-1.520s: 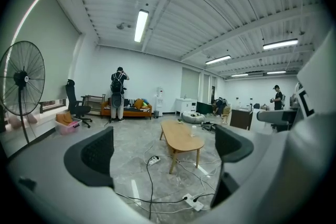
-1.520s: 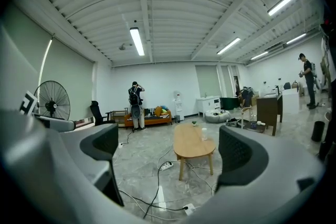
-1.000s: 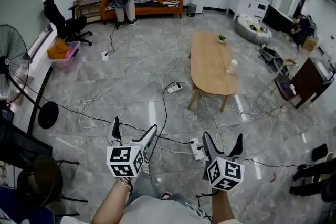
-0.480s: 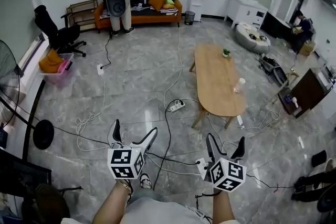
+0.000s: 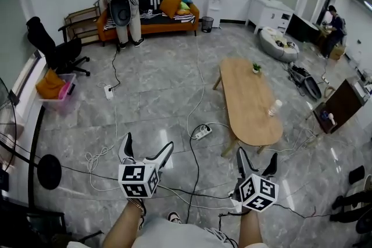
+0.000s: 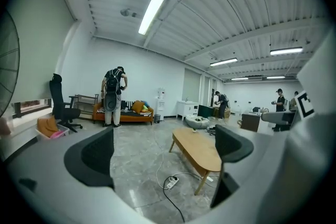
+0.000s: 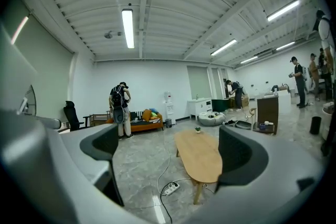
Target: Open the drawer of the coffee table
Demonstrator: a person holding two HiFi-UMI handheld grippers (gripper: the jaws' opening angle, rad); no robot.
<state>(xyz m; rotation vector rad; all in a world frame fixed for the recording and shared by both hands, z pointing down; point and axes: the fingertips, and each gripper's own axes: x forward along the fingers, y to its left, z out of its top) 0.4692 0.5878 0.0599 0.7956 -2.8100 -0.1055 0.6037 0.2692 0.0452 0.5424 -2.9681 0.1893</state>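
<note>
Grey floor, wooden coffee table

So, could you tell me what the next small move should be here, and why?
Probably a step forward toward the coffee table: it stands well beyond both grippers, and no drawer shows from here. The left gripper and right gripper are open and empty. Mind the power strip and cables on the floor between.

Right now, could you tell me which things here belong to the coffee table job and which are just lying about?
For the job: coffee table, drawer not visible; left gripper, open; right gripper, open.

Lying about: power strip, floor cables, bottle, potted plant, orange sofa, office chair.
</note>
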